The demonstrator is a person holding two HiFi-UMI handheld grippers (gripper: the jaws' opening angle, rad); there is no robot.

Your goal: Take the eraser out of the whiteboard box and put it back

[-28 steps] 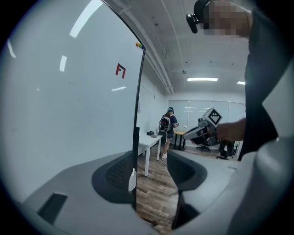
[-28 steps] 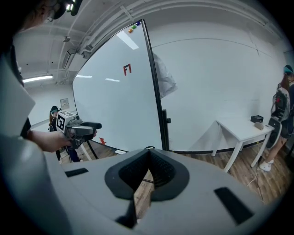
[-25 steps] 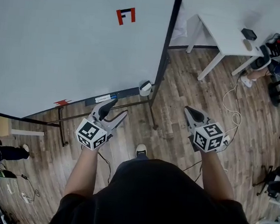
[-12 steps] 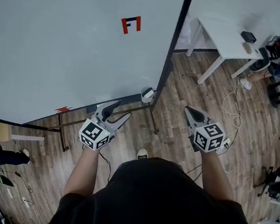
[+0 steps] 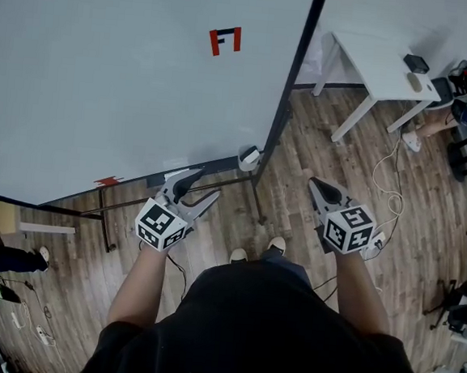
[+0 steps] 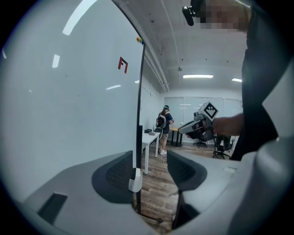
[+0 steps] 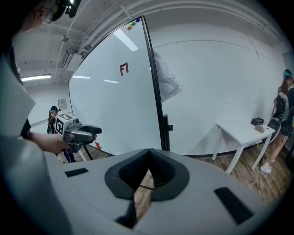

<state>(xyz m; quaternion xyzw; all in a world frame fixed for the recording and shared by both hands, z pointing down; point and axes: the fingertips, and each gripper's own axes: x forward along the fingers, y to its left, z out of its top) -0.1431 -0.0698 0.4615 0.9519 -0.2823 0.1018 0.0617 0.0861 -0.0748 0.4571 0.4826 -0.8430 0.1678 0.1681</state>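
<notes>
You're wearing a black short-sleeved shirt (image 5: 261,330) and pale shoes (image 5: 277,245) (toes peeking just past the shirt's hem).

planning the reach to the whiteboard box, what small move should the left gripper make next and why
Probably ease the left gripper forward toward the small white box on the whiteboard's black post. Its jaws stand open and empty, and in the left gripper view the box lines up with the gap between them, some way ahead. The right gripper is shut and empty.
</notes>
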